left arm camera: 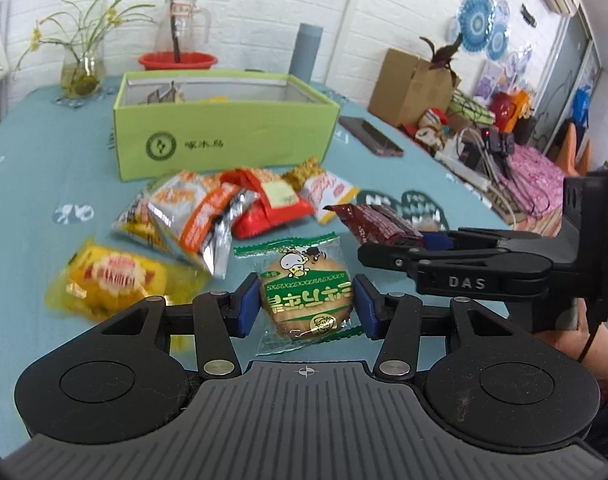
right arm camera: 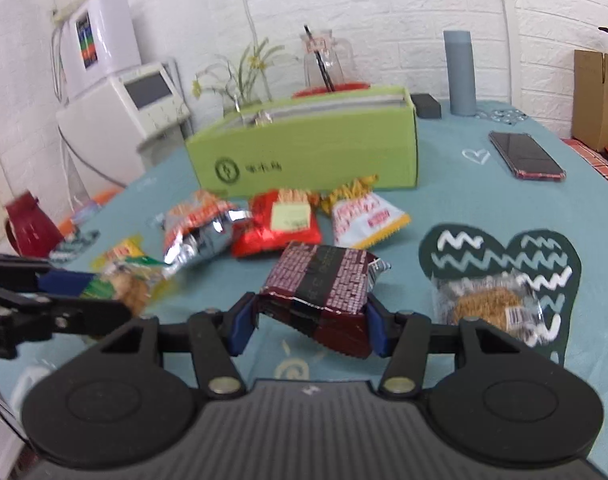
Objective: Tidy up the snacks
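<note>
Dark phone (right arm camera: 526,156) lying flat on the teal tablecloth (right arm camera: 484,200). At the cloth's far edge: grey cylinder (right arm camera: 459,73), glass pitcher (left arm camera: 181,24) over red basin (left arm camera: 178,60), vase of yellow flowers (left arm camera: 82,68). Off the cloth's right side, cardboard box (left arm camera: 412,84).

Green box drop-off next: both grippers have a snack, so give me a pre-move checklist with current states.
1. Left gripper shut on the green biscuit packet, blue fingers pressing both sides: ok.
2. Right gripper shut on the dark red packet: ok.
3. Dark red packet held securely: cannot tell; it is crumpled and tilted.
4. Green box open at the top: ok.
5. Room left inside the box: cannot tell; some packets already show inside.
6. Path to the box: not ok at table level; the snack pile lies in front of it.
</note>
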A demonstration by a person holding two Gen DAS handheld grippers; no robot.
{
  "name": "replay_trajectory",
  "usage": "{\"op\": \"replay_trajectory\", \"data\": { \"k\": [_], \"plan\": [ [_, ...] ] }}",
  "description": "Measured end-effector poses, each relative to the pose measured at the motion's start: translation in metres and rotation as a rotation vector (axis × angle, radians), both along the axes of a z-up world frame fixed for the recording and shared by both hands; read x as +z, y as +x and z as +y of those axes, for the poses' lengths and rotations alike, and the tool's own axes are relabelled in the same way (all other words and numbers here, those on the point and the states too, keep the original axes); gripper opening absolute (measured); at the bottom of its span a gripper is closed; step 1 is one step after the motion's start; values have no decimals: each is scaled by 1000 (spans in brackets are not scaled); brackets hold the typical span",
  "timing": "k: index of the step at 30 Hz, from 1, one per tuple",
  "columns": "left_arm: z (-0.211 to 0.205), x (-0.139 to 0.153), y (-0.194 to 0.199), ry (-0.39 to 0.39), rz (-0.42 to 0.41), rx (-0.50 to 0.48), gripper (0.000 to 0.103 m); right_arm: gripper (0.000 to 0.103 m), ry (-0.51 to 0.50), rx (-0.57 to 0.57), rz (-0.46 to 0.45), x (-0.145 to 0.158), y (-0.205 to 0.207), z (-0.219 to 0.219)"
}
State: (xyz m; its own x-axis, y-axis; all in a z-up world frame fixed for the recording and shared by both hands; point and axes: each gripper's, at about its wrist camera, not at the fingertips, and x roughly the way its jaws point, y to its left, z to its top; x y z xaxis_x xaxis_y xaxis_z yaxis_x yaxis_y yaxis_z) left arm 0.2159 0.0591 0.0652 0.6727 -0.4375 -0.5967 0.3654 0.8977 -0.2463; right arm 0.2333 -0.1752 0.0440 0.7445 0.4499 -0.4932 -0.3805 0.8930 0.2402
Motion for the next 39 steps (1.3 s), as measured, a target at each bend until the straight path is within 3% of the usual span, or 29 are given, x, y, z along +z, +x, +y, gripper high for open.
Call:
{"op": "replay_trajectory", "data": {
  "k": [6, 11, 15, 17, 18, 20, 26, 31, 39],
  "plan": [
    [3, 36, 71, -19, -53, 0, 31, 61, -25, 12, -119, 43, 50, -1],
    [-2, 58, 157, -34, -88, 16, 31, 62, -56, 30, -192, 76, 125, 6],
    [0, 56, 218, -57, -36, 74, 30, 61, -131, -5, -181, 77, 179, 17],
    [3, 57, 214, -35, -76, 66, 31, 80, -96, 2, -213, 77, 168, 6],
    [6, 57, 208, -33, -92, 62, 31, 103, -85, 4, -224, 75, 158, 1],
    [10, 55, 192, -52, -102, 43, 31, 102, -73, 18, -233, 64, 130, -4],
    [-2, 31, 121, -61, -34, -49, 31, 103, -102, 64, -73, 20, 67, -3],
    [-19, -2, 76, -43, 35, -48, 31, 103, -40, 11, -1, -2, 31, -6],
    [-23, -34, 39, 134, 30, 49, 31, 102, -122, 6, 89, -34, 19, 20]
  ]
}}
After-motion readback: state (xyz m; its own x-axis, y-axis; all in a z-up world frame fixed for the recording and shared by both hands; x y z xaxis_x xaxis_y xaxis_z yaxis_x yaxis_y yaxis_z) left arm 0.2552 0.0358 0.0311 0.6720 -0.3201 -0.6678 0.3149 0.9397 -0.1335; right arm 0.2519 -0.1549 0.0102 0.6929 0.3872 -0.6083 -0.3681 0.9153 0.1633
